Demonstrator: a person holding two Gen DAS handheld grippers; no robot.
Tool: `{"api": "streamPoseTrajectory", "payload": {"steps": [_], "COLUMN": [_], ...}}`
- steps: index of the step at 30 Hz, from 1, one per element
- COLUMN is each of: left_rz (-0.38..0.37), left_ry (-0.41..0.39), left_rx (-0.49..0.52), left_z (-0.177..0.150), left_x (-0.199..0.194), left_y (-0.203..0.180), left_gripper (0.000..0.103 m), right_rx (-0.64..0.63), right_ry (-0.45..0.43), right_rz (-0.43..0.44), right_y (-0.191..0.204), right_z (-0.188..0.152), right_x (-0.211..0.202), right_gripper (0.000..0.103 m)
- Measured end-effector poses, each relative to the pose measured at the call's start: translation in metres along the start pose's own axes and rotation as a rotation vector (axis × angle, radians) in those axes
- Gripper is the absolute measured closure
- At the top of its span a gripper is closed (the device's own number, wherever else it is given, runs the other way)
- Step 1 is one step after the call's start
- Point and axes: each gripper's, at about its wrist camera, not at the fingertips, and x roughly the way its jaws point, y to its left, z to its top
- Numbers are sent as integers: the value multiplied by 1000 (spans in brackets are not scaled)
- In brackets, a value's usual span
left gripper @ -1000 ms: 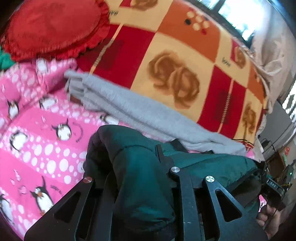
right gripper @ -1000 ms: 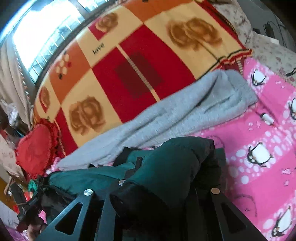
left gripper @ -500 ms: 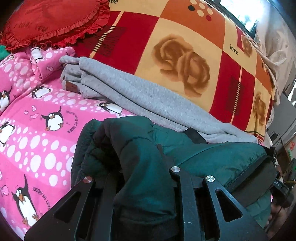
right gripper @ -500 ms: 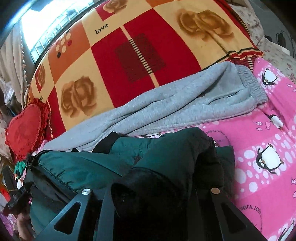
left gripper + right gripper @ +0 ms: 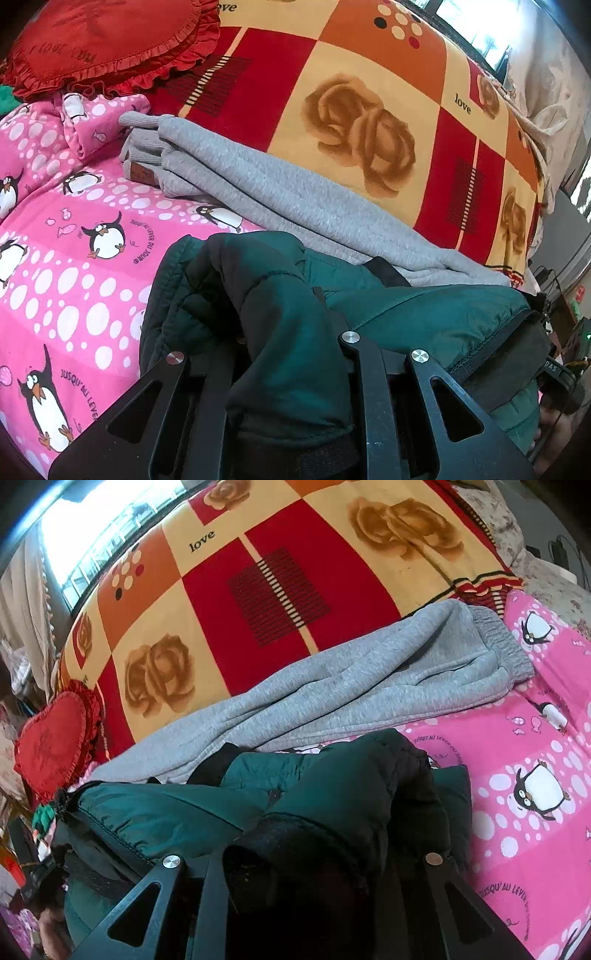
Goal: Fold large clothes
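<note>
The dark green quilted padded jacket (image 5: 424, 314) lies on the pink penguin-print bedsheet (image 5: 74, 258), gathered into a thick bundle stretched between the two tools. The left gripper (image 5: 291, 354) is closed on one bunched end of the jacket, with fabric filling the space between its black fingers (image 5: 360, 354). The right gripper (image 5: 317, 853) is likewise clamped on the opposite bunched end.

Status, as a judgement: the jacket appears doubled over at least once, but the bundle is lumpy and both ends remain held, so the fold is not finished. Remaining steps: set it flat, release, and tidy.

Long grey sweatpants (image 5: 332, 694) lie just beyond the jacket, against the red-and-orange rose-patterned blanket (image 5: 277, 572).
</note>
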Motion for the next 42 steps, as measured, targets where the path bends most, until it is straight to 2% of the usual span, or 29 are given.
{"api": "streamPoseTrajectory", "payload": {"steps": [3, 6, 9, 10, 11, 13, 16, 17, 20, 25, 28, 30, 32, 35, 37, 39, 42], "left_rz": [-22, -31, -56, -81, -103, -145, -163, -168, -179, -176, -167, -131, -76, 17, 71, 103, 138], "left_ry": [9, 62, 116, 134, 143, 138, 128, 123, 88, -14, 1, 31, 61, 119, 152, 138, 105], "left_rx": [-29, -64, -86, -103, -118, -144, -155, -162, -181, -169, -135, -100, -65, -3, 46, 102, 175], "left_z": [4, 13, 24, 29, 31, 37, 41, 42, 47, 56, 58, 60, 62, 62, 55, 42, 27], "left_x": [-4, -6, -12, -15, -18, -26, -36, -39, -51, -71, -63, -48, -32, -5, 13, 21, 29], "left_y": [2, 2, 1, 2, 3, 3, 1, 1, 1, -4, -12, -18, -25, -34, -37, -40, -46], "left_gripper": [88, 86, 78, 70, 63, 54, 31, 27, 26, 24, 24, 24, 24, 24, 24, 23, 19], "right_rx": [52, 147, 239, 253, 260, 254, 231, 225, 200, 145, 95, 11, -100, -222, -247, -242, -229], "right_ry": [-9, -43, -53, -60, -74, -123, -168, -180, -194, -211, -198, -173, -105, 59, 122, 155, 150], "right_rz": [31, 91, 153, 171, 180, 186, 191, 188, 164, 99, 54, 18, -91, -148, -196, -195, -160], "right_y": [-4, -9, -15, -15, -14, -10, -4, -2, 2, 5, 9, 22, 46, 65, 61, 50, 36], "right_z": [3, 7, 9, 10, 11, 14, 17, 18, 20, 20, 23, 29, 38, 41, 35, 29, 27], "right_x": [-9, -22, -30, -32, -36, -48, -62, -66, -72, -77, -75, -68, -54, -14, 8, 21, 30], "right_gripper": [80, 72, 62, 51, 34, 19, 19, 19, 19, 19, 19, 19, 19, 19, 18, 14, 11]}}
